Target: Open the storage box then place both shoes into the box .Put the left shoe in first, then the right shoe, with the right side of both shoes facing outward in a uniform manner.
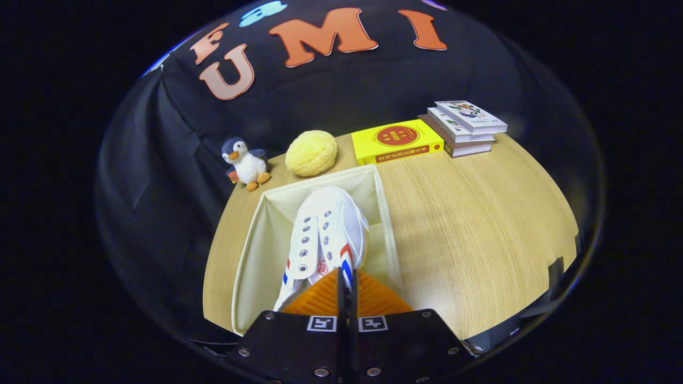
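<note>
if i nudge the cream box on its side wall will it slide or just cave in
The box walls look like thin fabric, so a nudge probably dents them first. It looks light, so it may slide on the smooth table. The gripper, closed on the shoe, hangs over it.

A pale wooden table (480, 224) with a fine straight grain and a rounded far edge spreads across the scene. Behind it hangs a black cloth wall (176, 138), creased in long soft folds on the left side. Along the table's far edge sit a small plush penguin with a grey back, white belly and orange feet (245, 162), a round pale-yellow bumpy cushion (311, 153), a thick yellow book with a red disc on its cover (397, 141), and a stack of three lighter books (463, 127). Light falls from above, brightest on the tabletop's right half. A dark strip at the table's near right corner (555, 269) may be tape.
</note>
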Motion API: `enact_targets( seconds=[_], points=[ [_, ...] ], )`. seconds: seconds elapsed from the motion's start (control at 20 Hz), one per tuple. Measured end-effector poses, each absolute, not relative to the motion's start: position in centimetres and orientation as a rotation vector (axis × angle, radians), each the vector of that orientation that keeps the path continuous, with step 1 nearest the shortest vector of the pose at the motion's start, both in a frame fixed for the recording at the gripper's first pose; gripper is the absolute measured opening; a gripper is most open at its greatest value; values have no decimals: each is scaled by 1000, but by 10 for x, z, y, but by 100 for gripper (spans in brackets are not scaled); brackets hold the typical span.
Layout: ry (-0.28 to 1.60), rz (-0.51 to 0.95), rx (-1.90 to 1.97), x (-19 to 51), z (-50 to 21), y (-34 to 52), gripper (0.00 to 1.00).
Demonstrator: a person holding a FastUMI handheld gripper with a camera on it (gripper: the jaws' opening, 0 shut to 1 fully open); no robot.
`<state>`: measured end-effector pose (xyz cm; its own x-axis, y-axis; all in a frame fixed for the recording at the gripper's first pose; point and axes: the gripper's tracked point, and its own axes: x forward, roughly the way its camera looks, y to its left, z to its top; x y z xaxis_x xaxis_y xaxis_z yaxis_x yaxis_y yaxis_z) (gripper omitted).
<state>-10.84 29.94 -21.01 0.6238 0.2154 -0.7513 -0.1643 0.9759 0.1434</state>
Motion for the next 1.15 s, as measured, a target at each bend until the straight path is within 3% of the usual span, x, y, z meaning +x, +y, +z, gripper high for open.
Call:
enact_targets(
  seconds=[0.2, 0.3, 0.75, 1.15],
  points=[
    [837, 276, 129, -108, -196, 324, 12],
    [775, 279, 105, -100, -171, 316, 13],
    [523, 228, -40, -93, -65, 272, 98],
    [354, 197, -12, -101, 2, 232, 99]
  ],
)
